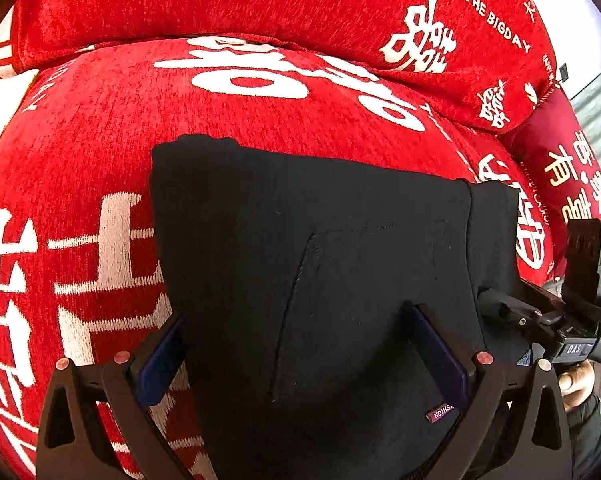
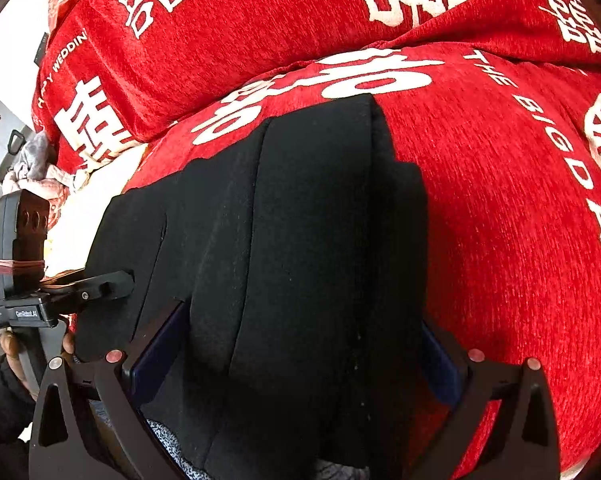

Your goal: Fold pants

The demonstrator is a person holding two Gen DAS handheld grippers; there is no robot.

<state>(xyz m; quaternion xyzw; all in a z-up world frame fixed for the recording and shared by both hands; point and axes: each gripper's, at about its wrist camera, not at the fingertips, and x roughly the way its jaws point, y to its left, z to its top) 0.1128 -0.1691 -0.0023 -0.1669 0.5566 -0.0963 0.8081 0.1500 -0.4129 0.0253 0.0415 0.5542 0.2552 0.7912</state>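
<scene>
The black pants (image 1: 300, 220) lie folded into a thick stack on a red seat cushion (image 1: 92, 128); a small woven label shows near their front edge. My left gripper (image 1: 298, 348) is open, with its fingers (image 1: 160, 352) spread wide across the near end of the stack. In the right wrist view the pants (image 2: 300, 200) show several stacked folds. My right gripper (image 2: 300, 352) is open too and straddles the right part of the stack. Each gripper shows at the edge of the other's view: the right gripper (image 1: 572, 320), the left gripper (image 2: 40, 292).
A red back cushion (image 1: 260, 0) with white lettering stands behind the seat. A dark red pillow (image 1: 560, 160) lies at the far right. A pinkish-grey cloth (image 2: 36, 168) sits at the sofa's left end. A hand (image 1: 576, 384) holds the right gripper's handle.
</scene>
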